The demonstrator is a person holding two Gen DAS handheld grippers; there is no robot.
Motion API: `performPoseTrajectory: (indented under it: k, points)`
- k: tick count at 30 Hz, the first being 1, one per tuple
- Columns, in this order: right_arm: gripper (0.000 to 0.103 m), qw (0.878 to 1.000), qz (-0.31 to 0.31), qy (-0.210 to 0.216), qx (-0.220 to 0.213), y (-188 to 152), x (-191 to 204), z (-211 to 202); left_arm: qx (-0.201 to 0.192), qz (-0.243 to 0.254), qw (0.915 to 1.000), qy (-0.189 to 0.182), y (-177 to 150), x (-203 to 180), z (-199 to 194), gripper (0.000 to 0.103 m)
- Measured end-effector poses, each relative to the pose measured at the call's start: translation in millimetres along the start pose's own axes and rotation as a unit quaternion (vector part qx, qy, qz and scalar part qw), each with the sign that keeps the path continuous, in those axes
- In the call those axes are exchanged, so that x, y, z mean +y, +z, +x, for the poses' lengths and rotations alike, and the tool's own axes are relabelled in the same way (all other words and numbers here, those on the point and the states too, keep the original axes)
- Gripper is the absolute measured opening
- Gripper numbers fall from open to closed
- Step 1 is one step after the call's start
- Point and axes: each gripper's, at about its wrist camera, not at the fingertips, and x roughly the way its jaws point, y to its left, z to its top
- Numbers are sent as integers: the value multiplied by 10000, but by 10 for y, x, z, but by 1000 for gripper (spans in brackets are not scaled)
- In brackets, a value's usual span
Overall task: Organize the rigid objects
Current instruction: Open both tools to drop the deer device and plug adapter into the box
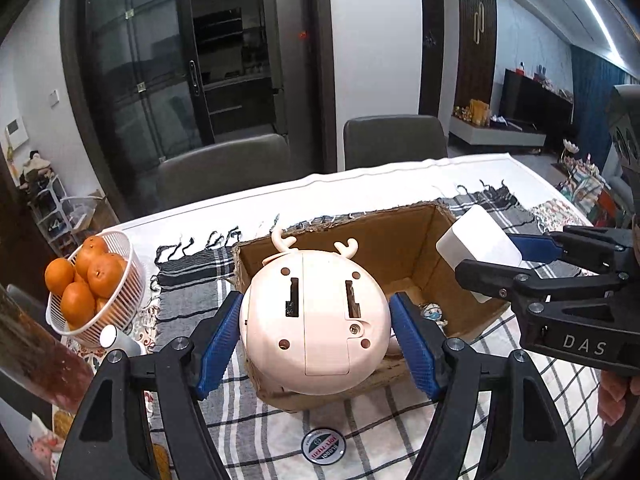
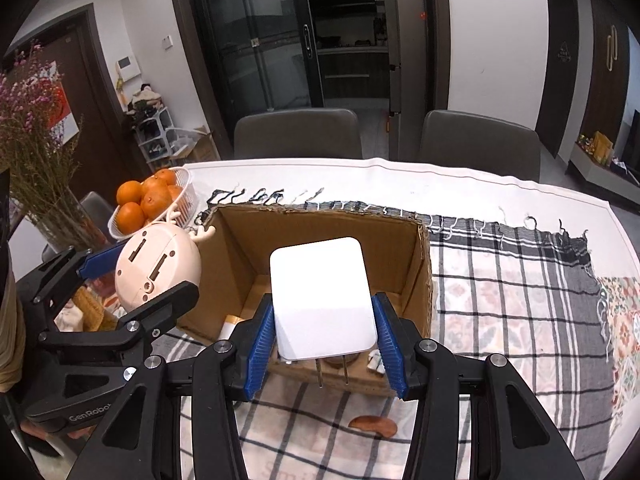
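**Both claws loaded above an open cardboard box**

The left claw (image 1: 316,334) is clamped on a round pink deer-shaped toy (image 1: 316,320), its blue pads pressed to either side, antlers pointing away. The right claw (image 2: 326,342) grips a white plug-in charger (image 2: 322,298), prongs hanging toward the camera. Both things hang over the near side of the cardboard box (image 2: 420,264), which sits open on a checked cloth (image 2: 500,280) across the tabletop (image 2: 440,184). Inside the box, only scraps show on its floor: a small blue-and-white item (image 1: 432,314) and some pale pieces too hidden to identify. At the far left, a white basket (image 1: 132,276) holds oranges (image 1: 100,276). A round badge (image 1: 323,446) lies on the cloth near the box.
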Motion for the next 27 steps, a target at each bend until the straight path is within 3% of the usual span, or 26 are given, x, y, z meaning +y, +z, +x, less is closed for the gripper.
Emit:
performPoseTrajectory:
  k: [13, 14, 15, 19, 27]
  points:
    - [46, 9976, 77, -93, 681, 54, -136, 484, 739, 143, 9969, -209, 40, 71, 512, 73]
    - [44, 9973, 94, -101, 717, 49, -144, 519, 784, 157, 9966, -192, 30, 72, 548, 73]
    - [35, 9971, 106, -102, 751, 42, -149, 555, 836, 188, 9961, -197, 21, 66, 584, 73]
    - [35, 9967, 193, -95, 789, 43, -187, 618, 1043, 79, 9942, -233, 1, 68, 677, 73]
    - [37, 9971, 206, -68, 725, 27, -181, 515, 751, 89, 9971, -46, 32, 21, 456, 74]
